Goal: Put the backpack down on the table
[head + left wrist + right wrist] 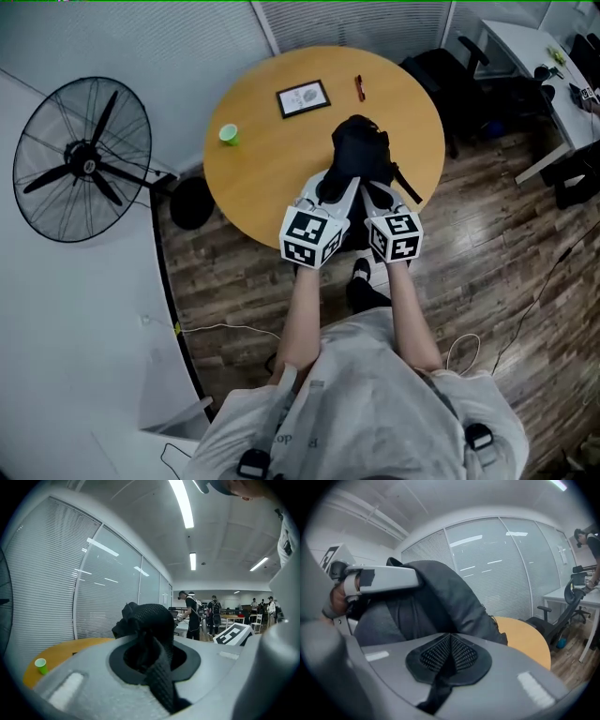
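Observation:
A black backpack (359,155) hangs over the near edge of the round wooden table (272,150), right in front of both grippers. My left gripper (330,192) is shut on a black mesh strap (151,634) of the backpack, which runs up between its jaws. Just to its right, my right gripper (373,195) is shut on another mesh strap (448,654). In the right gripper view the dark backpack body (445,599) fills the middle, with the left gripper's finger (379,579) lying against it. Whether the bag's bottom touches the tabletop is hidden.
On the table lie a green cup (229,135), a framed picture (303,98) and a small red item (360,88). A standing fan (84,159) is at the left, a black office chair (450,66) and a white desk (553,66) at the right. People (192,616) stand far off.

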Demonstrator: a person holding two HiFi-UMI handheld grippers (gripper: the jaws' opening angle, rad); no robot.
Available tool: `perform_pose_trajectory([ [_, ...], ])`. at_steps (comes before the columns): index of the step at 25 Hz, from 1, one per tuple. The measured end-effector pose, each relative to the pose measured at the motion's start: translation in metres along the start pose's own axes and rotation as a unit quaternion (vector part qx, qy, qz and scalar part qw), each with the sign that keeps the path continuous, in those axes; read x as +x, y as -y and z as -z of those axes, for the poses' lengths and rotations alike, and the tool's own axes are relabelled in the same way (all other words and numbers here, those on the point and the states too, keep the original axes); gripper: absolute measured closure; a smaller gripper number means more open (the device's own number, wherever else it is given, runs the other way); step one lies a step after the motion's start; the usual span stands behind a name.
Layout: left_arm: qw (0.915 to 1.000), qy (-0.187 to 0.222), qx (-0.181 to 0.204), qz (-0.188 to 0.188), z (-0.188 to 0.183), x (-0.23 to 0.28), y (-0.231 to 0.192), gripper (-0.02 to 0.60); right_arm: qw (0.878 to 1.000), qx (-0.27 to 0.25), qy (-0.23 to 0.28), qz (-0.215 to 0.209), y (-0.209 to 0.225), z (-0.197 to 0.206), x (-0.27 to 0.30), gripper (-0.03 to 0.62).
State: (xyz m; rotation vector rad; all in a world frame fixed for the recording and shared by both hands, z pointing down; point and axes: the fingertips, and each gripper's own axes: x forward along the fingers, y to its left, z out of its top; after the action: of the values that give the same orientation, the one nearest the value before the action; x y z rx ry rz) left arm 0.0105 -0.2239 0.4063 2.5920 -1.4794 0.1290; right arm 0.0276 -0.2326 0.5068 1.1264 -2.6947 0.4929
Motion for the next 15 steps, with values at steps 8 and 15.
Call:
perform_pose_trajectory([
  [8,0.9983,-0.029,-0.028,-0.042,0.024,0.034,-0.069,0.537,0.998,0.011,-0.035,-0.05,0.012,0.012,0.074,0.594],
  [15,0.9934,-0.058,-0.05,-0.086,0.048,0.036,-0.126,0.537,0.992,0.026,-0.069,-0.1,0.002,0.03,0.129,0.592],
])
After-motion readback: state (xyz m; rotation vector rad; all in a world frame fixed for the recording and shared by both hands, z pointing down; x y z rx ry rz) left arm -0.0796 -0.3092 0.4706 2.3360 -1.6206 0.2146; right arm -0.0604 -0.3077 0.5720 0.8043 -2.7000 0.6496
